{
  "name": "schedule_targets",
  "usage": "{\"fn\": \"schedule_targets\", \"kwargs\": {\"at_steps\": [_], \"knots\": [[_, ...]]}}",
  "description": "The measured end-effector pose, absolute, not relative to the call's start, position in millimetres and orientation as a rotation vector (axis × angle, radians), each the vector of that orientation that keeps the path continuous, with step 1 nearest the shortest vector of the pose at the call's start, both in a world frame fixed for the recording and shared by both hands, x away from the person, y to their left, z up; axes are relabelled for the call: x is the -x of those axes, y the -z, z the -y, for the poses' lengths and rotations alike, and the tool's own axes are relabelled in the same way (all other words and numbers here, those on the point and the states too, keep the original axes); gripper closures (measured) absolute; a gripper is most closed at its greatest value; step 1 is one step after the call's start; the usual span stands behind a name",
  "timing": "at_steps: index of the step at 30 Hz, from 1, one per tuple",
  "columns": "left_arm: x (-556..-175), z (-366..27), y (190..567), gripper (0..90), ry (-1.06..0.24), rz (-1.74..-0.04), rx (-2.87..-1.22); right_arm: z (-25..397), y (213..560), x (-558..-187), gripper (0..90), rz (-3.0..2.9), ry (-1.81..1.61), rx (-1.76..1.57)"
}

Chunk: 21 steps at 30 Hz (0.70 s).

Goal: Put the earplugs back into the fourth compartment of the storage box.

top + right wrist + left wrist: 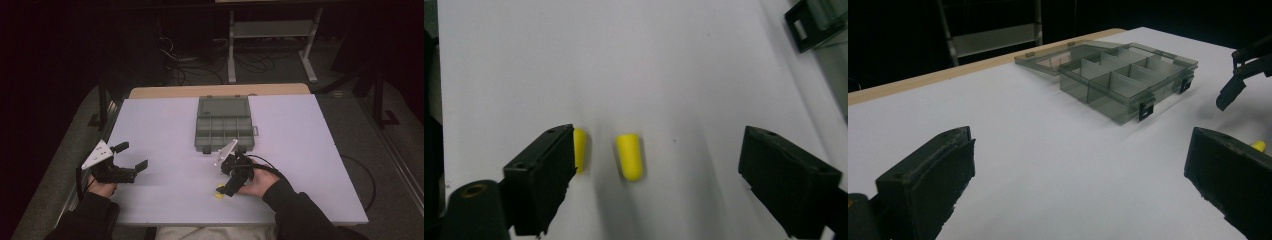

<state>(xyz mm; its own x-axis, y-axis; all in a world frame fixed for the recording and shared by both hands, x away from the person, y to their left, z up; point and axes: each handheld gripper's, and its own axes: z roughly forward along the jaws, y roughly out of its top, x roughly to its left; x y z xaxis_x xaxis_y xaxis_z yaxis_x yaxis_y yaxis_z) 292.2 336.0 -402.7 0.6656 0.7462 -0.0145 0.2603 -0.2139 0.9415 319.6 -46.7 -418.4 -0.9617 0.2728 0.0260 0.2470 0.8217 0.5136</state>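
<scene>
Two yellow earplugs lie on the white bench (165, 130) in the lower middle of the right gripper view. One yellow plug (629, 156) rests free in the gap between the jaws, blunt end toward the bottom of the frame, touching neither jaw. The second yellow plug (579, 149) lies just left of it, pressed up beside the inner face of the left-hand jaw and partly hidden by it. The right tongs (659, 165) stand wide apart, with the free plug nearer the left-hand jaw and bare bench between it and the other.

From the high view, the right tongs (227, 186) sit in the lower middle of the frame, tipped down toward the bench, with a small yellow spot at their tip where the plugs lie. The person's right hand (260, 184) grips them from the lower right, a dark sleeve behind it.

A grey compartment box (223, 131) lies in the upper middle of the high view, its lid folded open flat toward the top of the frame, its dividers showing. It is near the right tongs but apart from the plugs.

The left tongs (134, 156) hover at the lower left of the high view, well apart from the box and plugs, held by the left hand (102, 189). Their jaws are spread wide with nothing between them, as the left gripper view (1078, 170) confirms.
</scene>
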Motion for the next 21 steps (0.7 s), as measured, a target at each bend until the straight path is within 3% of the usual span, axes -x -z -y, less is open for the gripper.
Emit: {"fn": "schedule_targets", "kwargs": {"at_steps": [13, 21], "knots": [[-292.3, -335.9, 402.7, 0.0, -0.548, -0.805, -1.782, 40.8, 422.0, -317.1, 55.5, -3.009, -0.787, -0.350], [-292.3, -335.8, 402.8, 0.0, -0.548, -0.804, -1.782, 38.4, 425.7, -316.1, 69.5, -3.034, -0.747, -0.306]]}}
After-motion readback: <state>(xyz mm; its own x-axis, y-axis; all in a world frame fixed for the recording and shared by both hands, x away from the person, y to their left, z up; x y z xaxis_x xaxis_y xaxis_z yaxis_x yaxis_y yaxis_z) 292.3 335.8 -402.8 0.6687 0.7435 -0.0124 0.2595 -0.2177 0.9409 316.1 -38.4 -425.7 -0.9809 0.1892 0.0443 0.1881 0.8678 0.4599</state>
